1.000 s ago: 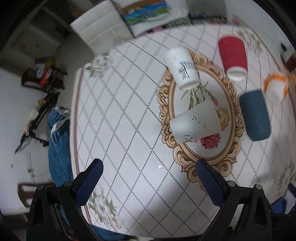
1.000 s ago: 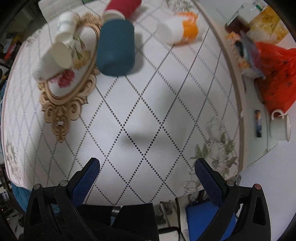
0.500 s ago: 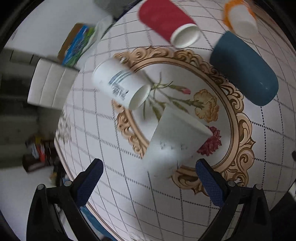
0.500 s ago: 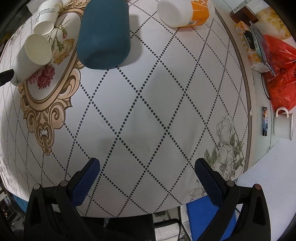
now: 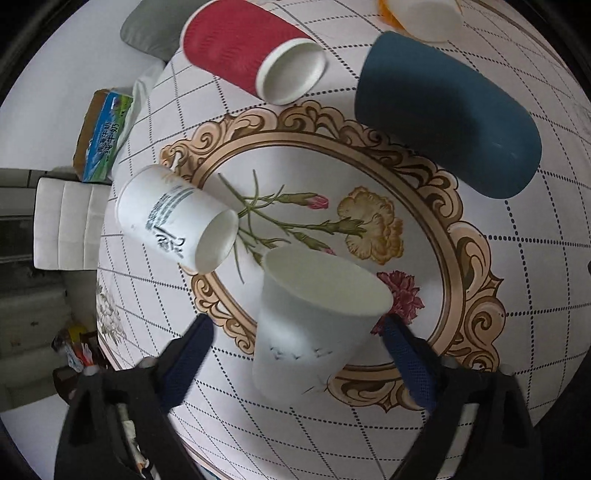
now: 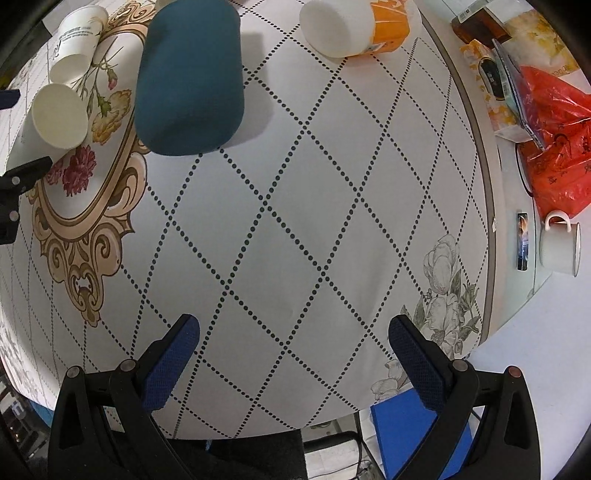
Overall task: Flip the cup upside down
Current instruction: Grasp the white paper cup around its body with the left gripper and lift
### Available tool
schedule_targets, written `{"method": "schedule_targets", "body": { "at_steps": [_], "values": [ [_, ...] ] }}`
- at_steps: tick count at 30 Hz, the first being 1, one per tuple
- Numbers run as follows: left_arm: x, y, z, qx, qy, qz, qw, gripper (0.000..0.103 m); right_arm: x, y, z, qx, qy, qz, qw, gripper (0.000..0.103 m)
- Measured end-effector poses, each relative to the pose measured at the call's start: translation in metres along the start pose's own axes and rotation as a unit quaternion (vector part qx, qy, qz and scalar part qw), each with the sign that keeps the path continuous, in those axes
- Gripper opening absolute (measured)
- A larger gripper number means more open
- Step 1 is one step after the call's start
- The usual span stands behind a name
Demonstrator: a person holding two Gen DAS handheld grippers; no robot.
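Observation:
A white paper cup with small bird marks stands rim up on the oval flower print of the tablecloth. My left gripper is open, its blue fingers on either side of this cup, not touching. The cup also shows in the right wrist view, with the left gripper's finger beside it. My right gripper is open and empty above bare tablecloth near the table's right edge.
Upside-down cups stand around: a white printed one, a red one, a dark blue one and an orange-white one. A red bag and white mug sit beyond the table's right edge.
My left gripper has turned and come down close to the bird-marked cup, which now stands between its fingers. My right gripper has shifted a little nearer the table.

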State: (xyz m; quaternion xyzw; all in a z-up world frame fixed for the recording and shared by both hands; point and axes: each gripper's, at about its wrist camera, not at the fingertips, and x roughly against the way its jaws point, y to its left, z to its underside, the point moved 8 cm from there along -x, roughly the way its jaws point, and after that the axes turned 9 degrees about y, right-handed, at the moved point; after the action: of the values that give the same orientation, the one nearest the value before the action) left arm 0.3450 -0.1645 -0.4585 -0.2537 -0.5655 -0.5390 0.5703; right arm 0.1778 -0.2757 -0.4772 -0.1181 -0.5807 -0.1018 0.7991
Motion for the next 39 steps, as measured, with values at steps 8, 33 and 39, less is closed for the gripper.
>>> {"method": "schedule_targets", "body": {
  "at_steps": [8,33,39],
  "values": [
    [-0.012,-0.004,-0.005,0.01,0.01,0.015,0.9998,0.065,0.003,-0.001,-0.011,-0.003,-0.001,0.003,1.0,0.103],
    [-0.028,0.034,0.035,0.22,0.065,0.191,0.9542,0.063,0.022,-0.011,-0.015,-0.03,-0.018,0.011,0.999,0.103],
    [-0.032,0.02,0.07,0.293,0.097,0.281,0.9089,0.063,0.018,-0.011,-0.01,-0.027,-0.02,0.009,0.999,0.103]
  ]
}}
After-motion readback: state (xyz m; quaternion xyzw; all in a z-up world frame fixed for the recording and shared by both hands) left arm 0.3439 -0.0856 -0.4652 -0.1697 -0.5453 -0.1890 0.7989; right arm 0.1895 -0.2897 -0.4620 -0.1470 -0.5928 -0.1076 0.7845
